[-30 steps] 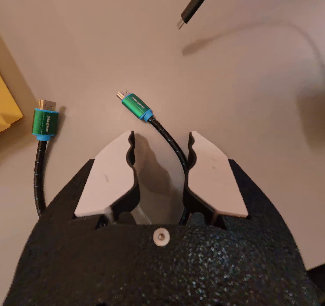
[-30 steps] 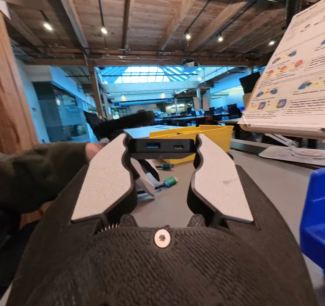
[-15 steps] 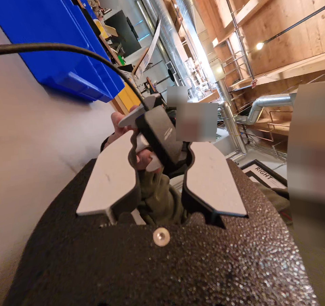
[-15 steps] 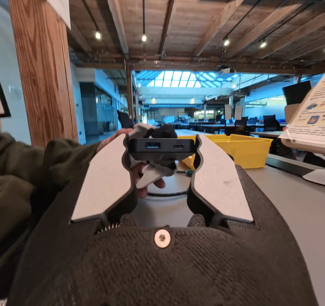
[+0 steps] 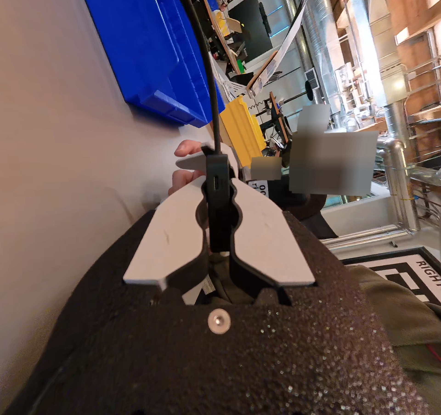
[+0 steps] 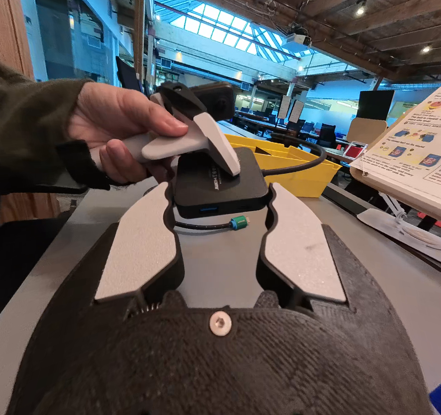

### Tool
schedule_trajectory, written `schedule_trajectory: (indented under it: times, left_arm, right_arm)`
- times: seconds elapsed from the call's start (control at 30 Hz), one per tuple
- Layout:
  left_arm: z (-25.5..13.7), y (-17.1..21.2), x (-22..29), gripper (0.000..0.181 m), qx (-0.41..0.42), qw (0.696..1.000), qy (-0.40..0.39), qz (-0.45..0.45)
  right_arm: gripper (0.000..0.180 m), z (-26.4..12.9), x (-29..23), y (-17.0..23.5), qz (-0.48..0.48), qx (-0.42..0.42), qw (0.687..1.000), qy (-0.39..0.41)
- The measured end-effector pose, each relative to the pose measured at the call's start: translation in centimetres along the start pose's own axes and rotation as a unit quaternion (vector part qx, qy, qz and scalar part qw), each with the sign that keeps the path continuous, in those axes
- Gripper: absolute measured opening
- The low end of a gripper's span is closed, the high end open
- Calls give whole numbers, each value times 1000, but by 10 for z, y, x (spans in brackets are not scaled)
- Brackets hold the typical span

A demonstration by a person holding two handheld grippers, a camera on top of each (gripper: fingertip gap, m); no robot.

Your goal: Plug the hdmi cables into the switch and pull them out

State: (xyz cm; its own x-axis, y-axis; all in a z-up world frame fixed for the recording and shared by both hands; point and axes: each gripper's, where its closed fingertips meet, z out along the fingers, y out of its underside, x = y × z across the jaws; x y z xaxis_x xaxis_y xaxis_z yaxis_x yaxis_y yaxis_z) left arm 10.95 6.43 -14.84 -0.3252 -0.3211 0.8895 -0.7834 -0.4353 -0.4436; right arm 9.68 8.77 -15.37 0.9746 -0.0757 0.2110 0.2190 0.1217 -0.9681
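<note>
The black switch is held in the air above the grey table. My right gripper is shut on its two side edges at the fingertips. My left gripper is shut on its flat faces; in its own view the switch stands edge-on between the fingers. In the right wrist view the left gripper's upper finger presses on the switch's top. The switch's own black cable curves off to the right. One HDMI cable with a green plug lies on the table under the switch, unplugged.
A yellow bin stands behind the switch. A blue bin sits on the table's right side. A printed sheet on a clear stand is at the right. A person's hand holds the left gripper.
My left gripper swung up from the cables on the table, moved onto the switch and closed on it. The switch now tilts so its top face shows to the right wrist camera.
</note>
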Motion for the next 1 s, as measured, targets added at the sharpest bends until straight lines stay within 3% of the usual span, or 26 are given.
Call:
schedule_trajectory:
  times: [0.13, 0.4, 0.5, 0.6, 0.67, 0.8, 1.0]
  left_arm:
    - [9, 2, -2, 13, -10, 1000, -18, 8]
    - [12, 0, -5, 14, -13, 999, -30, 13]
    - [11, -5, -2, 17, 1, 999, -26, 37]
    - [-4, -22, 11, 28, 47, 994, -7, 100]
    - [-29, -44, 0, 28, 82, 977, -79, 180]
    - [-93, -66, -54, 28, 63, 897, -310, 309]
    - [-92, -20, -120, 42, -77, 877, -407, 242]
  right_arm:
    - [82, 2, 3, 3, -5, -13, 1000, 16]
    - [77, 0, 9, 8, -3, -34, 999, 21]
    - [76, 2, 11, 10, 22, -43, 999, 22]
    - [76, -9, 26, 1, 83, 0, 996, 39]
    - [76, -21, 41, -3, 110, 28, 992, 63]
    - [76, -36, 60, -7, 136, 58, 984, 95]
    - [76, -33, 59, -7, 133, 63, 985, 91]
